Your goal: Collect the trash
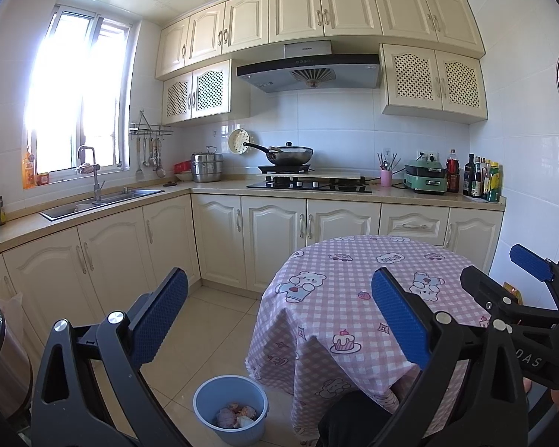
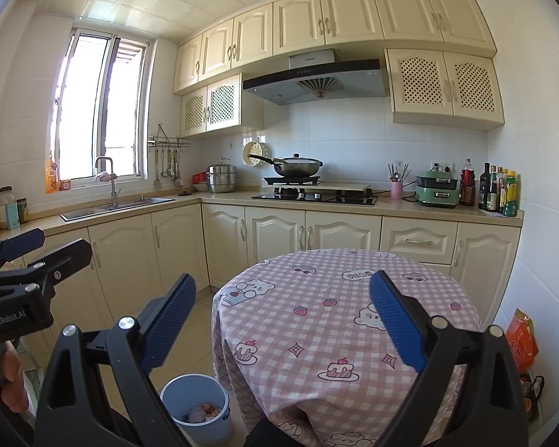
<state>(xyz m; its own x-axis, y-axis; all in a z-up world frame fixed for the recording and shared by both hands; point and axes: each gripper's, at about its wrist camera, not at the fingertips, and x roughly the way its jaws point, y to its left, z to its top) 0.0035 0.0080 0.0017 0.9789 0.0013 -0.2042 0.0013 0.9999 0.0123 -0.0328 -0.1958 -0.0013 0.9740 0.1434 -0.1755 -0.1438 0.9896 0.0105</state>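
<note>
Facing you is an L-shaped kitchen of cream cabinets (image 2: 272,231), its worktop running along the left wall under the window (image 2: 100,108) and across the far wall. Nearer you stands the round counter (image 2: 316,320) under a pink checked cloth printed with bears and cakes; nothing lies on the part of its top that shows. Above the far wall's worktop hangs the range hood (image 2: 315,82), and below it a lidded wok (image 2: 298,165) sits on the hob. Toward the left-hand corner of that worktop stands a steel steamer pot (image 2: 223,178), and the sink (image 2: 115,206) lies below the window. At the right end you have a green electric cooker (image 2: 438,188) and a row of bottles (image 2: 499,192) against the right wall.

On the floor just beside the counter's left edge stands the blue bin (image 1: 230,409), with crumpled trash (image 1: 236,416) lying in its bottom; the right wrist view shows the same bin (image 2: 195,408) at the cloth's hem. An orange bag (image 2: 521,339) leans at the right wall by the counter's right edge.

Your left gripper (image 1: 279,316) hangs above the floor and the counter's left edge, its blue fingers (image 1: 160,314) spread wide with nothing between them. Your right gripper (image 2: 282,322) hangs over the counter's near side, fingers (image 2: 397,320) likewise spread and empty. Each gripper shows at the edge of the other's view, well apart from the bin
</note>
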